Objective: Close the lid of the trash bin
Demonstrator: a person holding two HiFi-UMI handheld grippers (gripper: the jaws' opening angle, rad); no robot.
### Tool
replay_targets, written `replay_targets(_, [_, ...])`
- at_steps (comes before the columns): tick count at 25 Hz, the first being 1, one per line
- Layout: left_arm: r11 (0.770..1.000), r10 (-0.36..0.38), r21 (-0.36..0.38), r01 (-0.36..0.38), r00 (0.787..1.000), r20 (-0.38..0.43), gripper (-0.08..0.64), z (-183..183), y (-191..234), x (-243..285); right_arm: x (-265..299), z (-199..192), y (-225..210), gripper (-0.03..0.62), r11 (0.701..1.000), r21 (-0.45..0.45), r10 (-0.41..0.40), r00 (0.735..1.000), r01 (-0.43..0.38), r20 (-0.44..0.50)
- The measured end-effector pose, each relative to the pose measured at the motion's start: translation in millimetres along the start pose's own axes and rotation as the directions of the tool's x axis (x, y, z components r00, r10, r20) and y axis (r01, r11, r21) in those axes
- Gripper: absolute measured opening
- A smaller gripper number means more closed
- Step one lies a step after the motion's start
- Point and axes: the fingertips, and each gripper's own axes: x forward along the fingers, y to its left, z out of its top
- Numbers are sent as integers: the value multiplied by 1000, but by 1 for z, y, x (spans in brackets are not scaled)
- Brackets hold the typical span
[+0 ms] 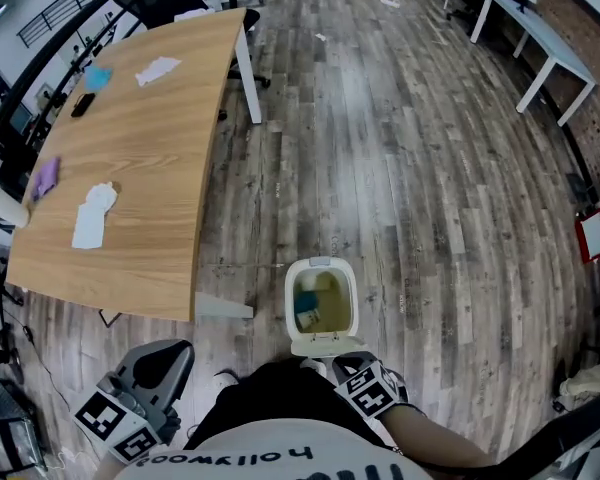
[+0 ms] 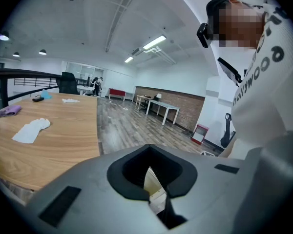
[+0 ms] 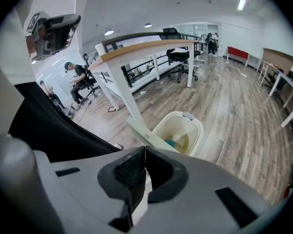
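As bin (image 1: 289, 306) stands open, right tool (image 3: 145, 152) hovers near.

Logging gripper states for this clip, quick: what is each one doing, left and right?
Left gripper: jaws shut, empty.
Right gripper: jaws shut, empty, close to the open bin lid.

We see a large curved light-wood table on white legs (image 1: 150, 188) standing on a grey-brown wood-plank floor (image 1: 400, 168). Behind the table runs a black metal railing (image 2: 19, 73). Across the floor from it, long white desks (image 1: 540, 40) line a red brick wall (image 1: 598, 118). Bright ceiling strip lights (image 2: 154, 42) glow overhead.
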Motion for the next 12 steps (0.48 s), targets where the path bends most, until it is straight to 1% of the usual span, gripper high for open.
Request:
replay_targets(2, [1000,12,-10,-12,1000,0,5,-2,2,1,2,3,-2,11,1000,-11,6,1000,-6,0])
replay_targets(5, [1000,18,-6,-18,1000,-9,5,-2,6,5,5,12,-7,11,1000,4,9,1000,-9,13])
replay_targets(8, [1000,21,-10,-21,1000,-9,5,-2,8,7,5,20,-15,11,1000,12,-6,1000,6,30])
replay_targets(12, [999,28,-17,-28,999,-15,5,-3,11,11,6,31,-37,11,999,40,-32,999,30,42])
